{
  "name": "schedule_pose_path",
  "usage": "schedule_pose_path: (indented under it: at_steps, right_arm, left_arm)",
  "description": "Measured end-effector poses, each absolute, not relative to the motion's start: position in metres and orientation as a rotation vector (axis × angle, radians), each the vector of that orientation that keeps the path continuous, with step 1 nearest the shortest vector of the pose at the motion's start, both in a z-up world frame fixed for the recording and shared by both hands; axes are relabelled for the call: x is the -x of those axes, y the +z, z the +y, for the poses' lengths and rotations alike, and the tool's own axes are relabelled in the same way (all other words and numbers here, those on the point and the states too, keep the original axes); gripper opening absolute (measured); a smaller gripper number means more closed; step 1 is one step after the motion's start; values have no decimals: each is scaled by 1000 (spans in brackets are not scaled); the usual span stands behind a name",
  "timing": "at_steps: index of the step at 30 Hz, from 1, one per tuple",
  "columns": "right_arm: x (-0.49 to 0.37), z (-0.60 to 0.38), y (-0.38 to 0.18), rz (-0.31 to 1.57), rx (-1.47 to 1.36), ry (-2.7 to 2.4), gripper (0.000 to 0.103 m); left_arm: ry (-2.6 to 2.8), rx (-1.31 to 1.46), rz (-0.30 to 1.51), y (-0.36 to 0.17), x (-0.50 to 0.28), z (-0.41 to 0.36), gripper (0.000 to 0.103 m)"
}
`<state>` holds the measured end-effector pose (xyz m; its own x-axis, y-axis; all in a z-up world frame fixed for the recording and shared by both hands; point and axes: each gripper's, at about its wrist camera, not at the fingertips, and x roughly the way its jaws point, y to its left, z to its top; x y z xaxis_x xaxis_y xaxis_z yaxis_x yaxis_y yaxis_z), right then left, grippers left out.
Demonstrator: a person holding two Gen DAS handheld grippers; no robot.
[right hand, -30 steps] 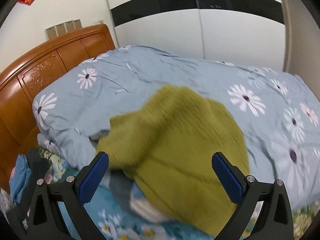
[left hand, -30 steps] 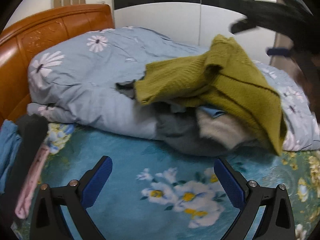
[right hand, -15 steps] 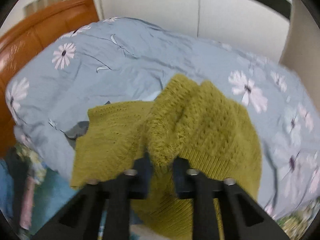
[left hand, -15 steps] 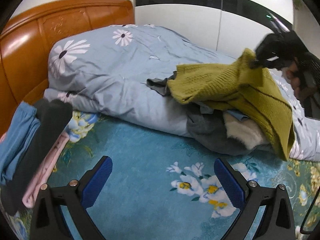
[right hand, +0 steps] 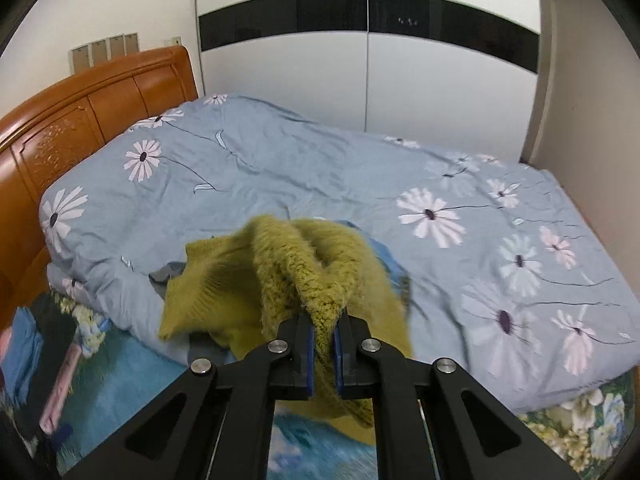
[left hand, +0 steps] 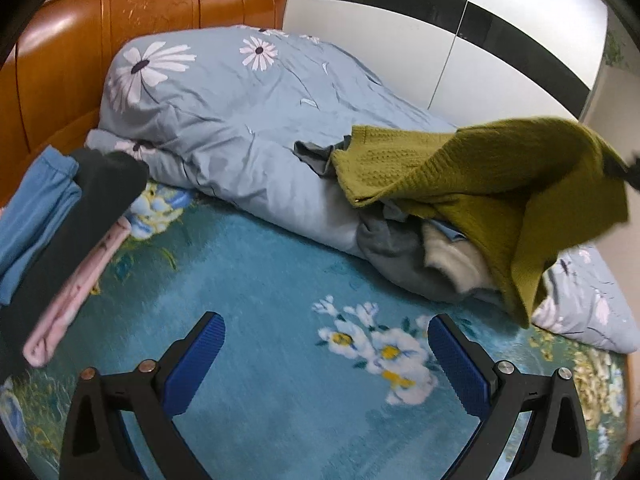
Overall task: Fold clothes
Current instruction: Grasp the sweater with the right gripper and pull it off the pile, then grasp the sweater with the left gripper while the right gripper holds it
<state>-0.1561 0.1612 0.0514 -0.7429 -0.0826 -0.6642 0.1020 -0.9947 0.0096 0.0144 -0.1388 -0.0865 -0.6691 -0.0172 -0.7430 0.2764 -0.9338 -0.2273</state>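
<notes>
An olive-green knit sweater [left hand: 500, 184] hangs lifted above a pile of grey and cream clothes [left hand: 424, 256] at the edge of the duvet. My right gripper [right hand: 323, 332] is shut on a bunched fold of the sweater [right hand: 304, 264] and holds it up; its tip shows at the far right of the left wrist view [left hand: 630, 172]. My left gripper [left hand: 326, 356] is open and empty, low over the teal floral bedsheet [left hand: 280, 288], well short of the pile.
A rolled blue daisy-print duvet [left hand: 240, 120] lies across the bed. Folded blue, black and pink clothes [left hand: 60, 232] are stacked at the left. An orange wooden headboard [left hand: 80, 40] and a white wardrobe [right hand: 360, 72] stand behind.
My right gripper closed on the sweater and has lifted it up off the pile, toward the right. My left gripper stayed open and its view swung left.
</notes>
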Motion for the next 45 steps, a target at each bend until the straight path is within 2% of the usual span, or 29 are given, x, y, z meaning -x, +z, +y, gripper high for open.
schedule_pose_path:
  at_steps: [7, 14, 21, 30, 35, 38, 45]
  right_arm:
    - [62, 216, 51, 5, -1079, -2909, 7]
    - [-19, 261, 60, -87, -1056, -2952, 7]
    - [-97, 296, 78, -45, -1025, -3025, 7]
    - [-100, 334, 37, 11, -1262, -3024, 7]
    - [-84, 378, 28, -254, -1296, -3056, 7]
    - [-72, 397, 17, -340, -1360, -3049, 7]
    - [-81, 427, -16, -426, -1470, -3011, 7]
  left_arm:
    - [-2662, -1252, 647, -84, -31, -138, 103]
    - [-2670, -1338, 696, -85, -46, -124, 103]
    - [-2689, -1488, 705, -101, -54, -90, 103]
    - [-2700, -1741, 682, -145, -65, -13, 103]
    - [-2721, -1841, 546, -153, -66, 20, 103]
    - [-2720, -1828, 528, -153, -52, 25, 103]
    - [-2633, -1748, 705, -152, -4, 2, 101]
